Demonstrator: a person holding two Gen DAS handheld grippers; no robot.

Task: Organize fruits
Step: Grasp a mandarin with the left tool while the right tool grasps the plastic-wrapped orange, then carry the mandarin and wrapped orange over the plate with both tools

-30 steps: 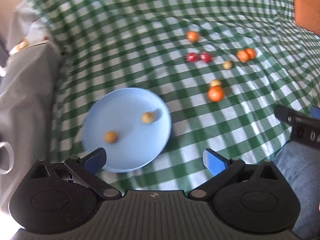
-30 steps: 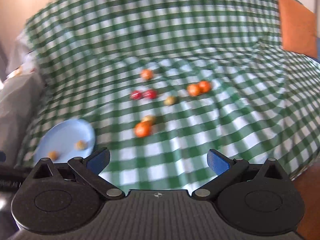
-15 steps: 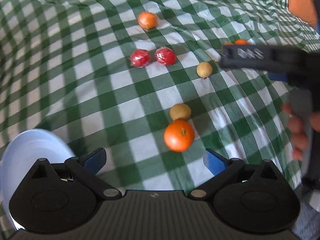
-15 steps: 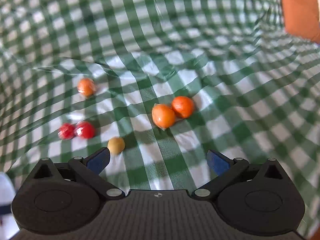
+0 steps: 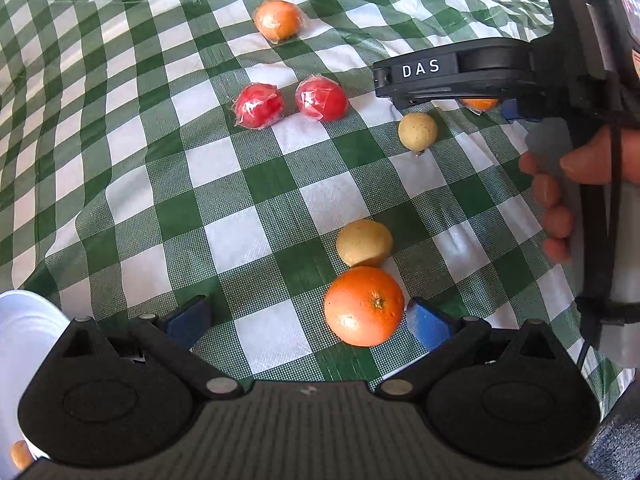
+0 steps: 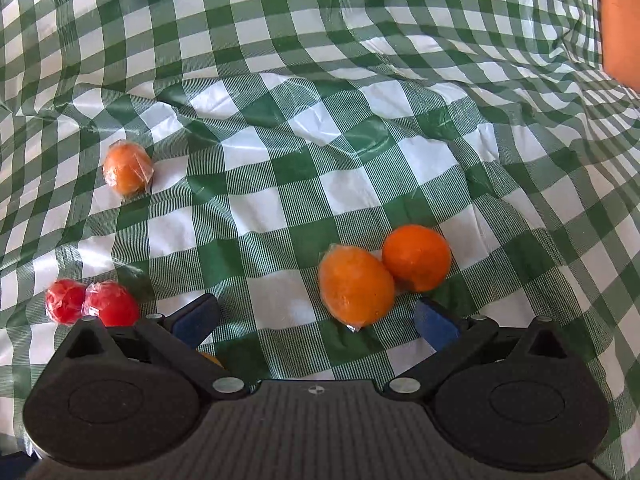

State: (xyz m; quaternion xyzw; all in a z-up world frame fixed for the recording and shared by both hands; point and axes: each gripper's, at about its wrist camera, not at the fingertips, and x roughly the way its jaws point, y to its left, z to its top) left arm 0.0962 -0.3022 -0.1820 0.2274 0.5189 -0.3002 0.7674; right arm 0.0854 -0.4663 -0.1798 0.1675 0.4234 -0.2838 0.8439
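Note:
Fruits lie on a green checked cloth. In the left wrist view my left gripper (image 5: 308, 320) is open, with an orange (image 5: 363, 305) between its fingers near the right fingertip, and a tan fruit (image 5: 363, 242) just beyond. Two red wrapped fruits (image 5: 290, 103), a wrapped orange fruit (image 5: 278, 19) and a small tan fruit (image 5: 417, 130) lie farther off. In the right wrist view my right gripper (image 6: 316, 320) is open, with a wrapped orange (image 6: 356, 286) between its fingers and a bare orange (image 6: 416, 258) touching it. The blue plate (image 5: 24, 332) shows at the left edge.
The right gripper's body and the hand holding it (image 5: 560, 120) fill the right side of the left wrist view. The cloth is wrinkled behind the fruits (image 6: 320, 120). An orange-brown object (image 6: 620, 20) stands at the far right. A small fruit (image 5: 20, 454) lies in the plate.
Both grippers have moved forward and down toward the fruits. The plate has slid to the left edge of the left view. The right gripper now hangs over the pair of oranges.

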